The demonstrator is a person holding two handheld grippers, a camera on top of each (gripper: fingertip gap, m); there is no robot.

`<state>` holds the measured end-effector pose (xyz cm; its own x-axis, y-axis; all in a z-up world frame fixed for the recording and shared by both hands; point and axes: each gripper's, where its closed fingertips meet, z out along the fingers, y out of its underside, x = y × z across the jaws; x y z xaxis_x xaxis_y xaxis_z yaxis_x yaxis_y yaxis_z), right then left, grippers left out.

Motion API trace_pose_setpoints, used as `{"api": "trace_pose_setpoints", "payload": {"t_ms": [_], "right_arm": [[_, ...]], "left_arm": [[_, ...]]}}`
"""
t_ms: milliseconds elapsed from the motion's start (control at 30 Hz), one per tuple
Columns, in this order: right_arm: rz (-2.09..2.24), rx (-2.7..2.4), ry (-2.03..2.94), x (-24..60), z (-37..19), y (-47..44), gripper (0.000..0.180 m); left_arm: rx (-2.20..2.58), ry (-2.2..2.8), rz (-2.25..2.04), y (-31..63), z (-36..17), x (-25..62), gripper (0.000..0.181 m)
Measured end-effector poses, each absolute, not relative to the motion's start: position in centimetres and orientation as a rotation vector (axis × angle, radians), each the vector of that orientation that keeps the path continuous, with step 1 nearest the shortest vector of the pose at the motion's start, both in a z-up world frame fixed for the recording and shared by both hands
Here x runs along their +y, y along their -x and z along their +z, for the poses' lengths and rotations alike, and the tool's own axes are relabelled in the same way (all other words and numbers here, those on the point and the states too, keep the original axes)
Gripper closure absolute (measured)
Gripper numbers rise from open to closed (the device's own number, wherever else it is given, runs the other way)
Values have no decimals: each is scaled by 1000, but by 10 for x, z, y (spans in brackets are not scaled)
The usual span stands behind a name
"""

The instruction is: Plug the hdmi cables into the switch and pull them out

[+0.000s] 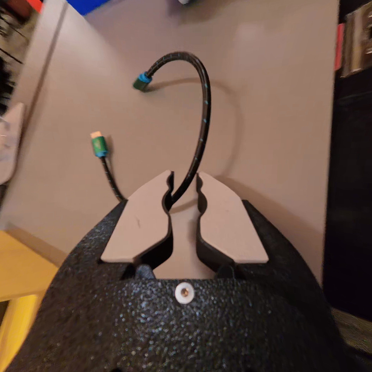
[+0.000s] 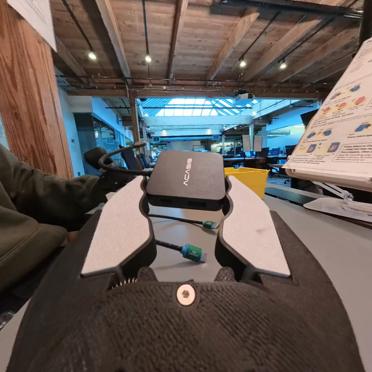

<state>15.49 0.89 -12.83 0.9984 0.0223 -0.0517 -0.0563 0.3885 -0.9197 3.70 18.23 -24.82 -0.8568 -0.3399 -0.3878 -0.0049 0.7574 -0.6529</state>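
Right gripper [image 2: 186,189] holds switch [image 2: 186,175] up, ports bare. Left gripper [image 1: 184,187] narrow, cable [image 1: 203,128] loose inside. Grab green plug [image 1: 99,146] left of cable, line up with port.

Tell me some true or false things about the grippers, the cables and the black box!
1. The right gripper holds the switch. True.
2. A cable is plugged into the switch's front ports. False: both ports look empty.
3. Both plugs, one nearer than the other, lie on the table. True.
4. The left gripper is squeezing a plug. False: its jaws are apart around a cable.
5. The plugs are red. False: green.
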Motion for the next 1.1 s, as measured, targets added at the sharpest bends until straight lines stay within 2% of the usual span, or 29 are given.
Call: {"api": "trace_pose_setpoints", "payload": {"t_ms": [133, 167, 267, 333, 533, 600, 800, 1000, 1100], "right_arm": [[46, -48, 1207, 14, -131, -142, 107], [47, -52, 1211, 14, -131, -141, 107], [67, -46, 1204, 13, -131, -142, 107], [78, -38, 1201, 13, -130, -143, 107], [72, -47, 1195, 12, -130, -142, 107], [76, -45, 1196, 12, -130, -142, 107], [101, -45, 1198, 13, -130, -143, 107], [114, -63, 1206, 16, -131, -140, 107], [112, -67, 1209, 16, -131, -140, 107]], "left_arm": [[2541, 397, -1173, -25, -226, 172, 123], [2500, 462, -1206, -34, -217, 172, 121], [2270, 628, -963, -93, -211, 198, 130], [2176, 634, -775, -125, -217, 212, 130], [2212, 576, -596, -173, -256, 196, 127], [2201, 585, -619, -183, -259, 189, 137], [2248, 667, -589, -190, -264, 188, 138], [2281, 679, -624, -189, -268, 182, 159], [2259, 677, -636, -192, -267, 181, 162]]}}
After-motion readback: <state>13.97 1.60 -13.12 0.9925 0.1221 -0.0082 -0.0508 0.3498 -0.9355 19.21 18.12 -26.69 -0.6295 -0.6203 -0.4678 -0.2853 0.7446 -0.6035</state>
